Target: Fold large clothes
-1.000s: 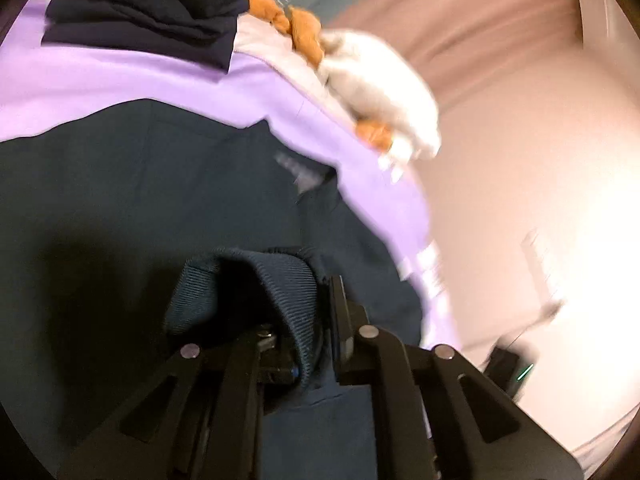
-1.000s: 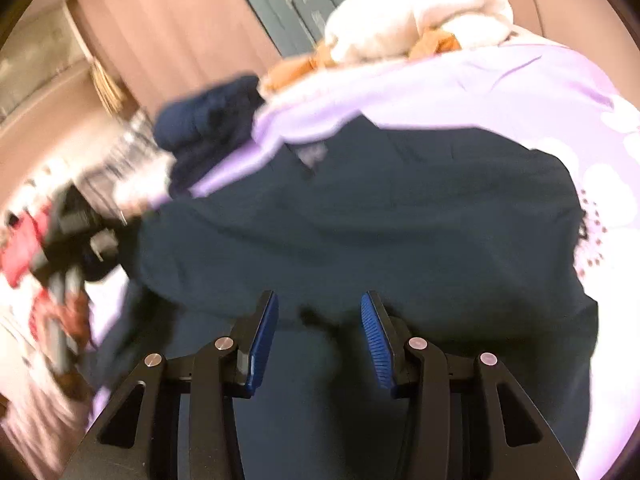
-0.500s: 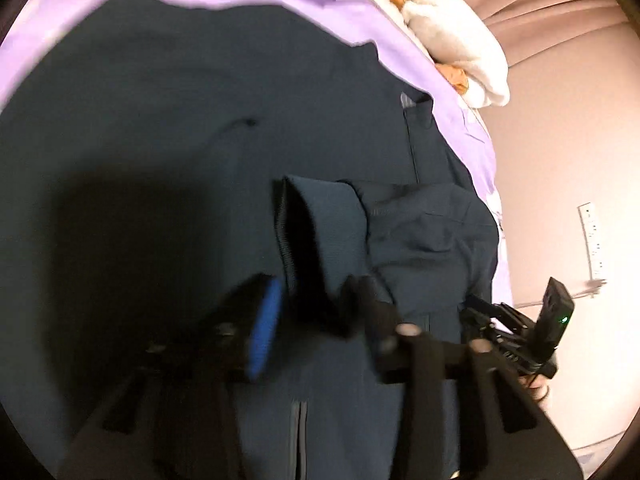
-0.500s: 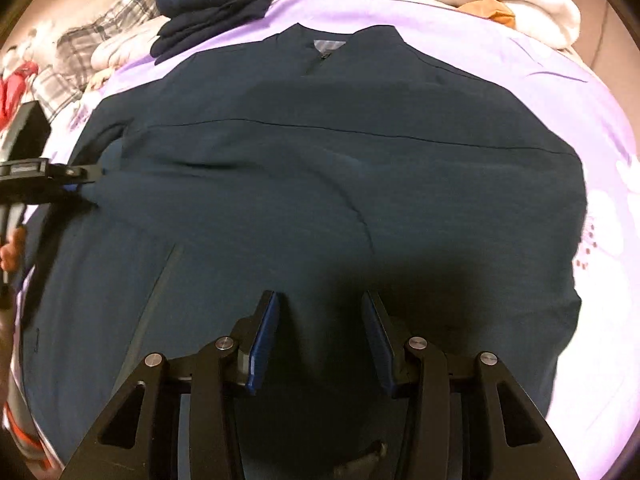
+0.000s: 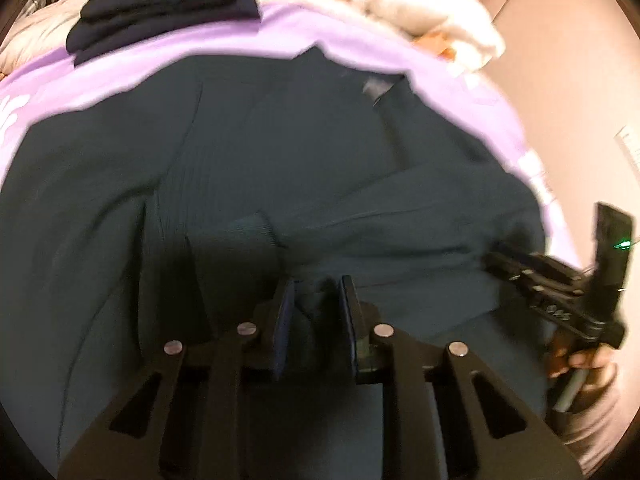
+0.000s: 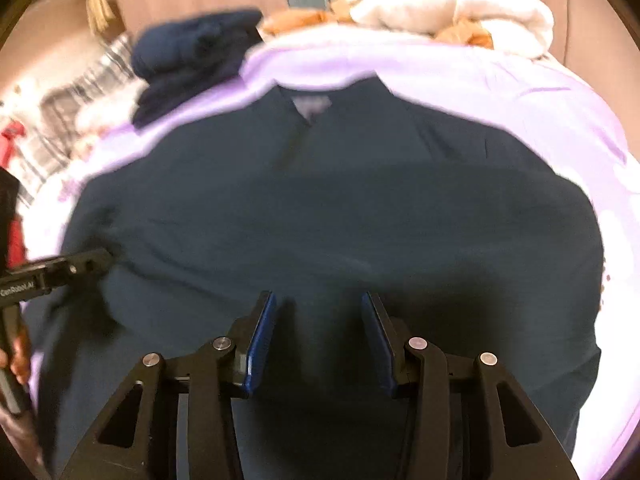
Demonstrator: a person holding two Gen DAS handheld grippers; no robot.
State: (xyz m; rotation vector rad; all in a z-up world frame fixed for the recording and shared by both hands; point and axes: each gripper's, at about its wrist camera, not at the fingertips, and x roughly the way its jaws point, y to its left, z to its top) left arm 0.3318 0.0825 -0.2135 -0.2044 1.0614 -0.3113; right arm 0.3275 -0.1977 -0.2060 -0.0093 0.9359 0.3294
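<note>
A dark teal jacket (image 5: 280, 140) lies spread, front up, on a lilac bed sheet (image 5: 160, 52). One sleeve is folded across its body, and the ribbed cuff (image 5: 252, 232) rests just ahead of my left gripper (image 5: 316, 292). Its jaws are closing, and a raised fold of jacket fabric fills the narrow gap between the pads. The right wrist view shows the jacket (image 6: 360, 220) with its collar at the far side. My right gripper (image 6: 318, 312) hangs open low over the jacket's body, with nothing between its pads. A hand (image 5: 588, 360) holds the right gripper (image 5: 520, 268) at the jacket's right edge.
A stack of folded navy clothes (image 6: 192, 52) sits at the far left of the bed. A cream and orange bundle (image 6: 448, 0) lies at the head. Plaid cloth (image 6: 80, 92) is off to the left. A wall with a socket (image 5: 628, 144) stands to the right.
My left gripper let go of the ribbed cuff, opened wide, then narrowed on a fold of the jacket. The sleeve now lies across the jacket's body. My right gripper stayed open and shifted over the jacket.
</note>
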